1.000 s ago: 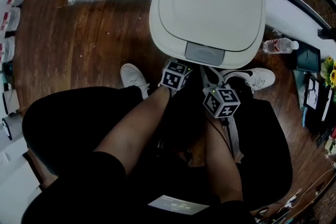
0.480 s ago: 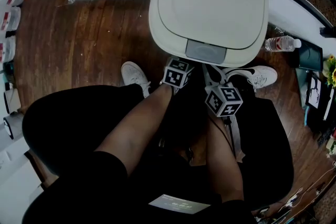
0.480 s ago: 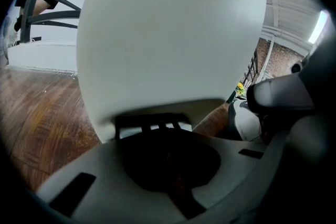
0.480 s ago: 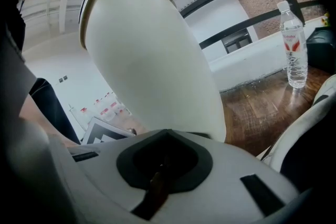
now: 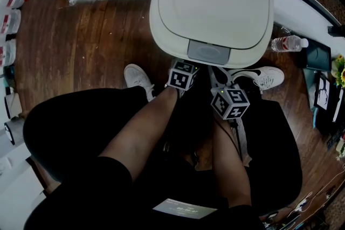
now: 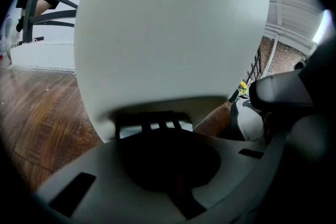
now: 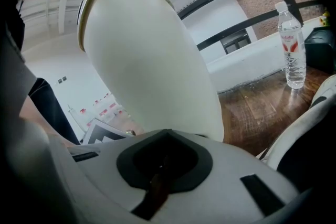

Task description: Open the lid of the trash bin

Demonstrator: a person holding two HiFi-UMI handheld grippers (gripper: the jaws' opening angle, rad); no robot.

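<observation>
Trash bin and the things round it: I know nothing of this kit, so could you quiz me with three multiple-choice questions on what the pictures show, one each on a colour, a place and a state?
1. What colour is the lid of the trash bin?
A. black
B. cream-white
C. red

2. Where is the water bottle?
A. on the lid
B. held in a hand-held gripper
C. on the wooden floor, right of the bin

3. How does the lid stand?
A. down over the bin
B. swung fully up
C. taken off, lying on the floor

Answers:
1. B, since the head view shows a pale cream top with only a grey tab at its front.
2. C, since the right gripper view shows it upright on the boards beside the bin.
3. A, since the head view shows it lying flat on the bin.
</observation>
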